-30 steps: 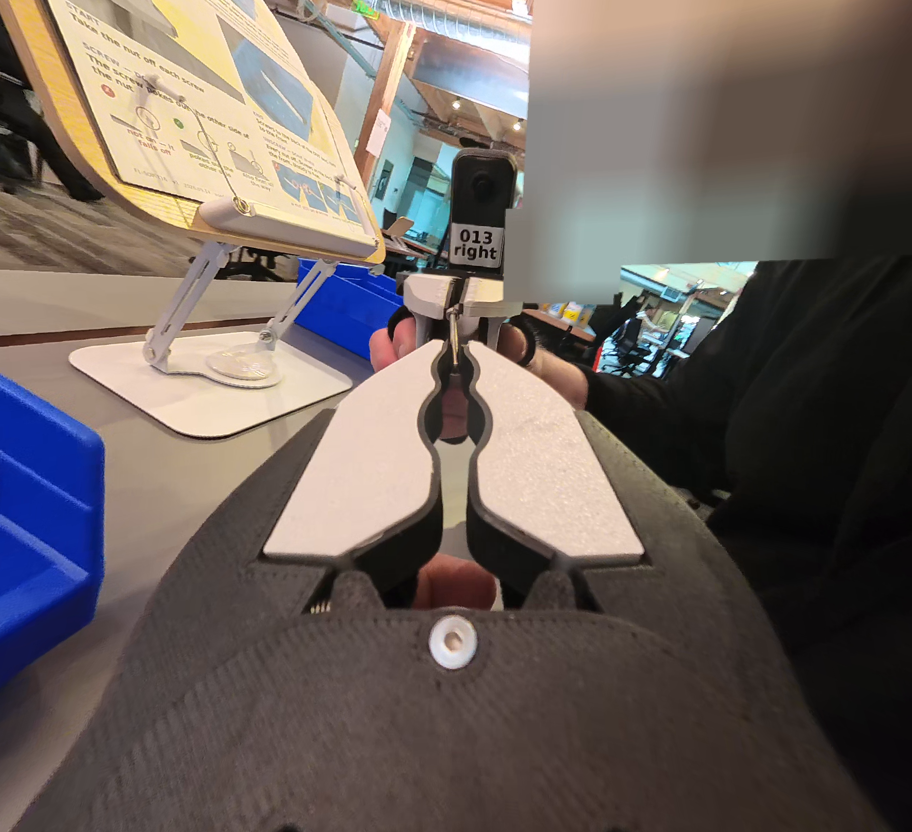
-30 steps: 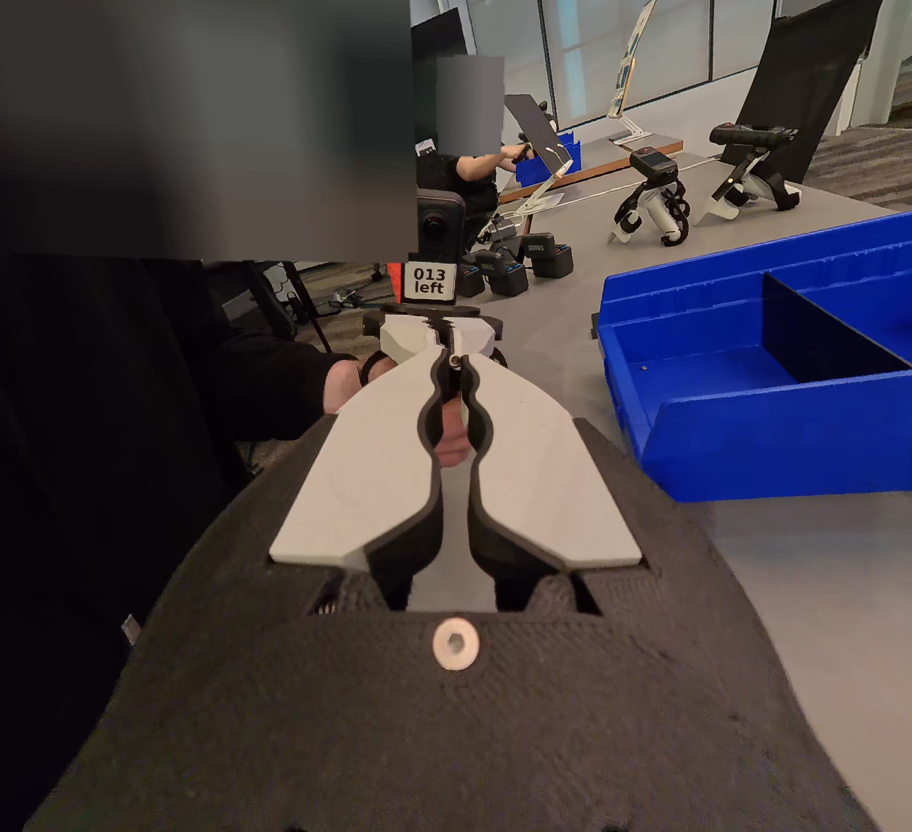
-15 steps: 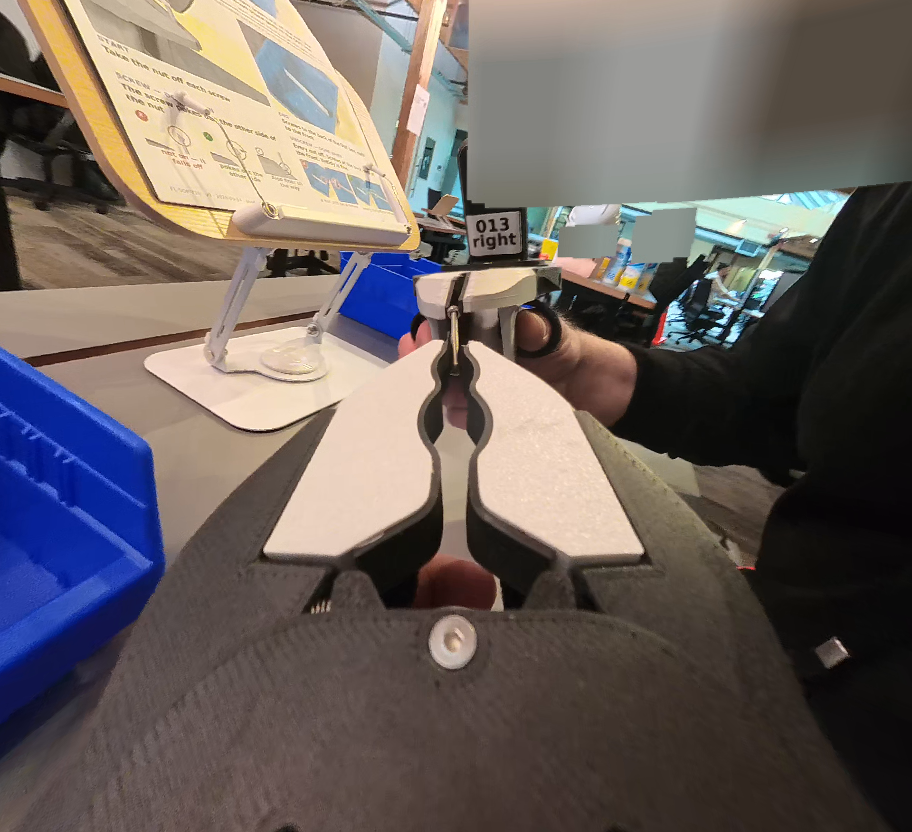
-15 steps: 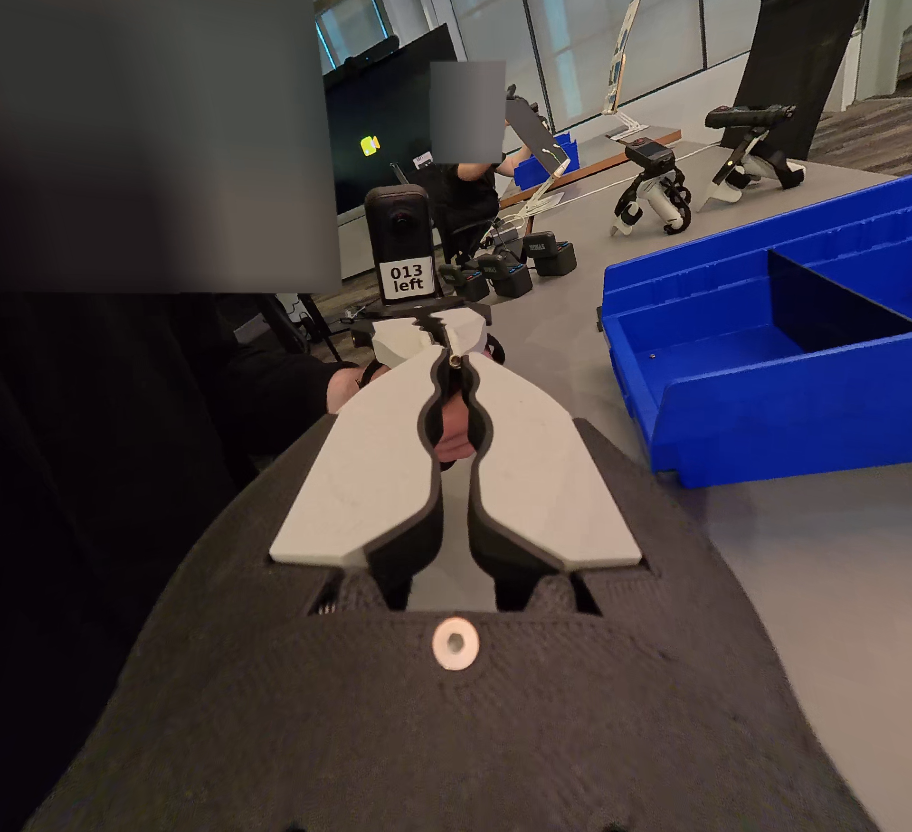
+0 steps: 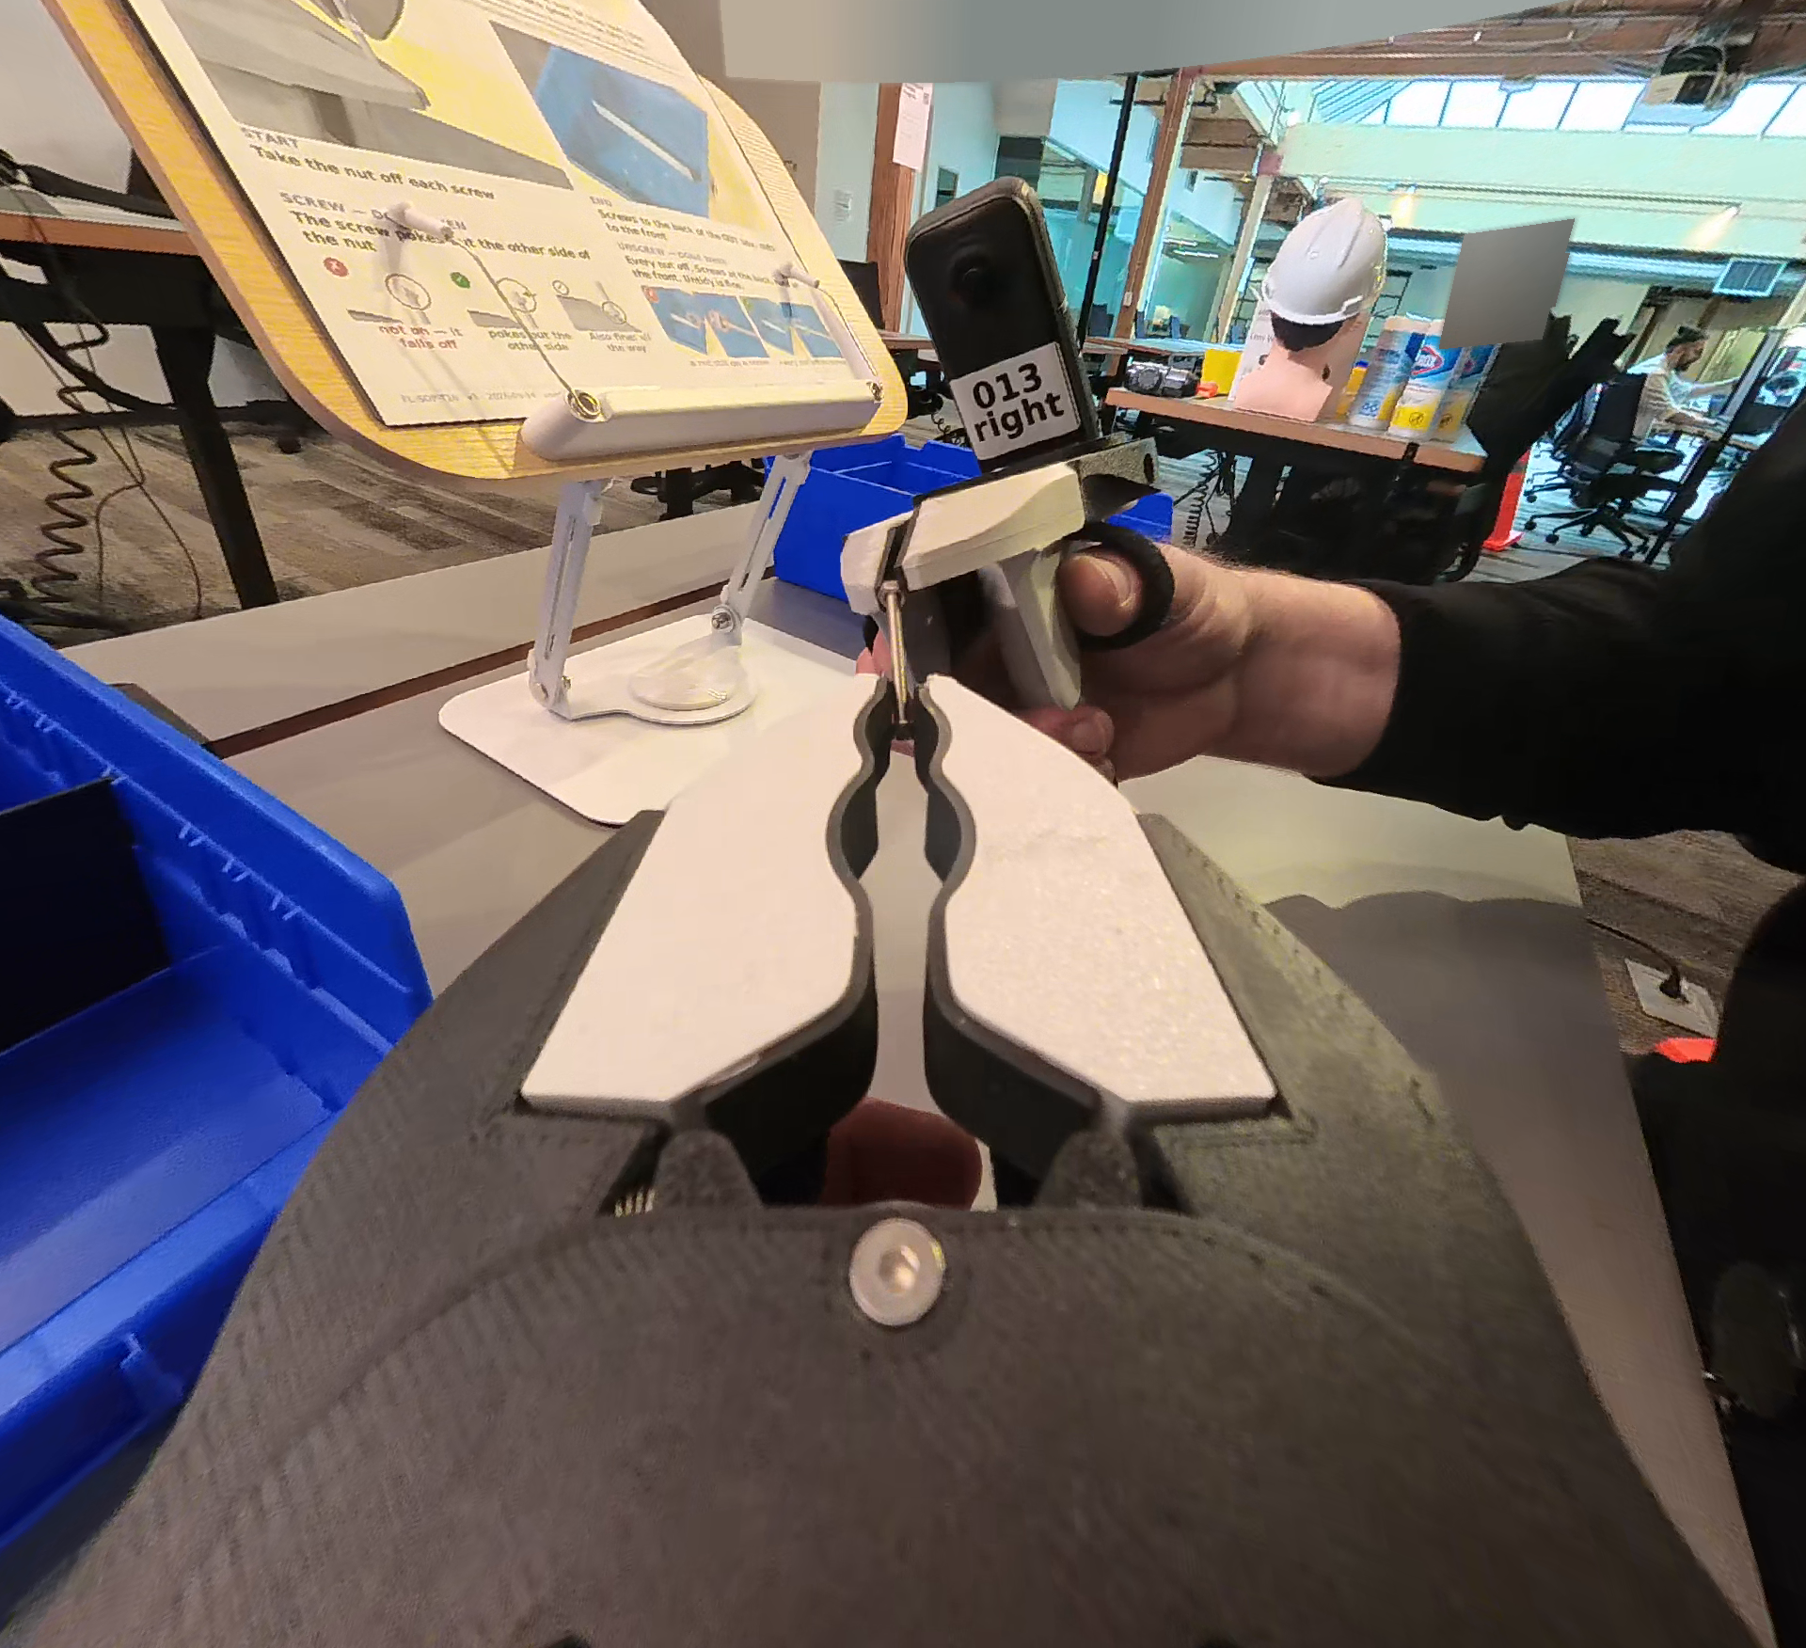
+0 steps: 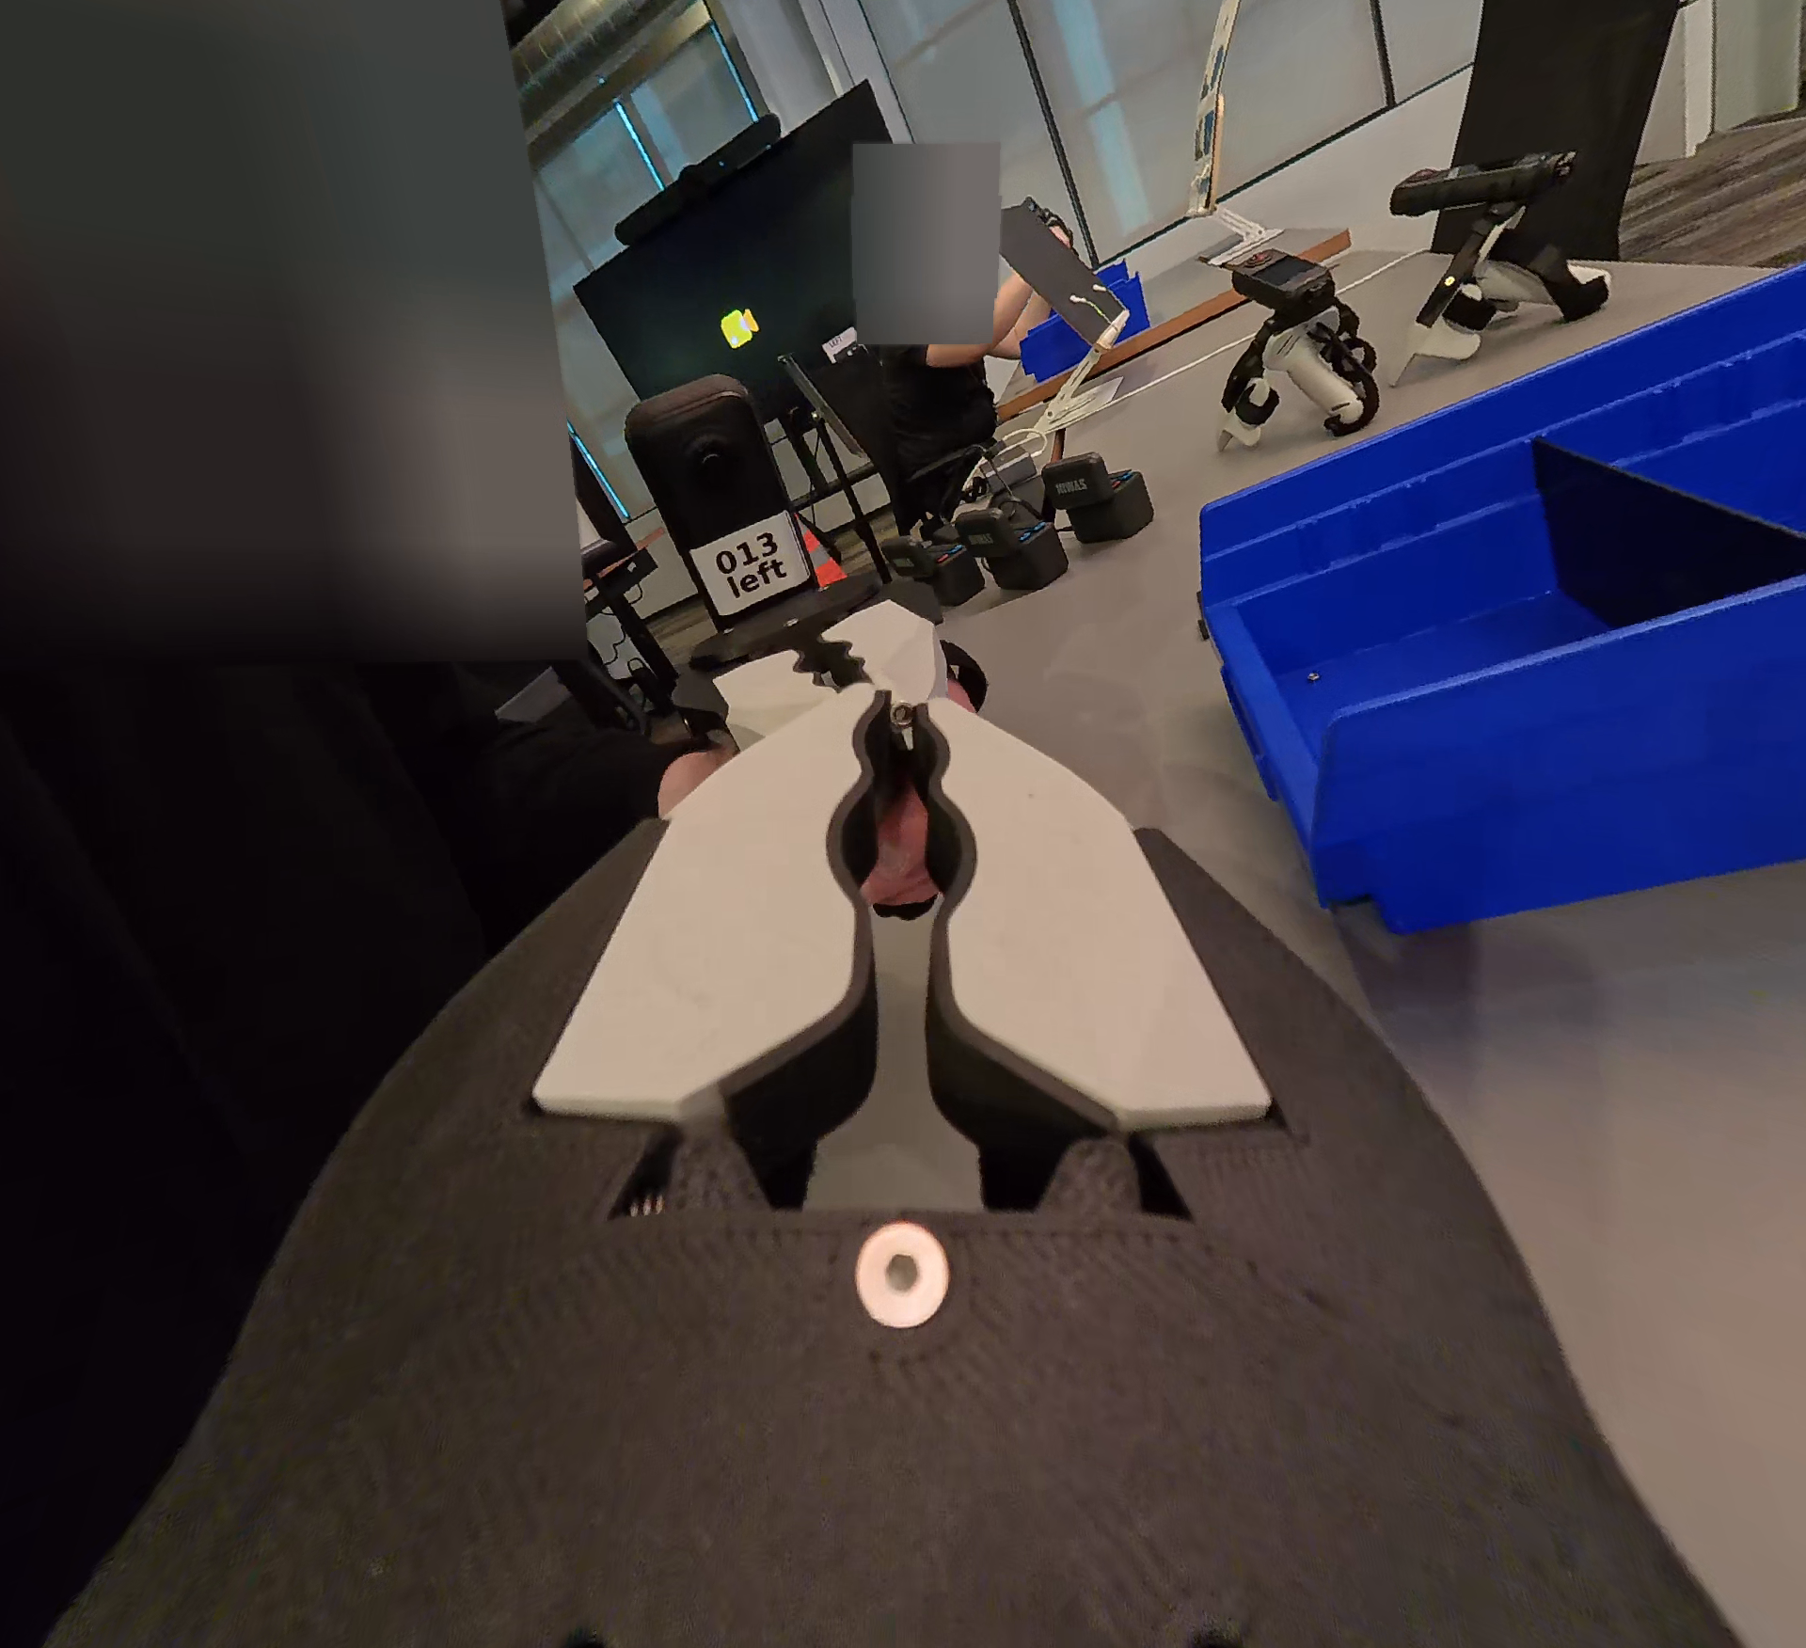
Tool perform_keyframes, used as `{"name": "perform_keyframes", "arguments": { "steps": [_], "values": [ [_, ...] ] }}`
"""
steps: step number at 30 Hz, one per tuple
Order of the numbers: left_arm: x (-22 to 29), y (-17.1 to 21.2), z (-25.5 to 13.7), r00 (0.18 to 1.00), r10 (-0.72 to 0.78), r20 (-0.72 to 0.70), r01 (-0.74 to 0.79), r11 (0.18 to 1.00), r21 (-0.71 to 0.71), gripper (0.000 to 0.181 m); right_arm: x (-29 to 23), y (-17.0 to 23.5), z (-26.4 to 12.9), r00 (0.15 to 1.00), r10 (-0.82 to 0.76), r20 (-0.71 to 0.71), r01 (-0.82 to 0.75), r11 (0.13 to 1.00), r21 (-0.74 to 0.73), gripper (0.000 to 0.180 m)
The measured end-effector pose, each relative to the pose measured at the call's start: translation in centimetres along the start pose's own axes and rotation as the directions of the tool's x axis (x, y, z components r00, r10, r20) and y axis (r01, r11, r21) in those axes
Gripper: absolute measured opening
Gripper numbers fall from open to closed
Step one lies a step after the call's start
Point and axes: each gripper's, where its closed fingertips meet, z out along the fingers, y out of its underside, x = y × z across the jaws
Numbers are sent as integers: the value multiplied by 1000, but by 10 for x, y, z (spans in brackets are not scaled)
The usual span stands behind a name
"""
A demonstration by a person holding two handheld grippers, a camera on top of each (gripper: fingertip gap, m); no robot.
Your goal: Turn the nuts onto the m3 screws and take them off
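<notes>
Left wrist view: left gripper [image 5: 907, 702] tips pinched on the lower end of a slim m3 screw [image 5: 897, 645]; right gripper [image 5: 880, 570] clamps its upper end, above the grey table [image 5: 410, 780]. Nut [image 6: 904, 715] barely discernible between right tips.

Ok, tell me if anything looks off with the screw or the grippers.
Nothing stands out. The screw spans straight between the left gripper and the right gripper, both shut on it. The blue bin sits upright on the table, nothing spilled.
</notes>
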Motion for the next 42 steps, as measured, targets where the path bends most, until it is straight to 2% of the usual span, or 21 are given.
{"name": "perform_keyframes", "arguments": {
  "steps": [16,28,42],
  "values": [
    [-1,1,1,1000,5,11,-5,1000,-1,3,1,0,-1,1000,-7,-2,7,1000,-11,4],
    [-2,8,3,992,114,46,-111,991,-69,3,3,2,-1,999,44,1,-44,998,-41,4],
    [-3,7,4,994,93,52,-90,994,-57,3,3,2,-1,999,43,0,-43,998,-37,5]
  ]
}}
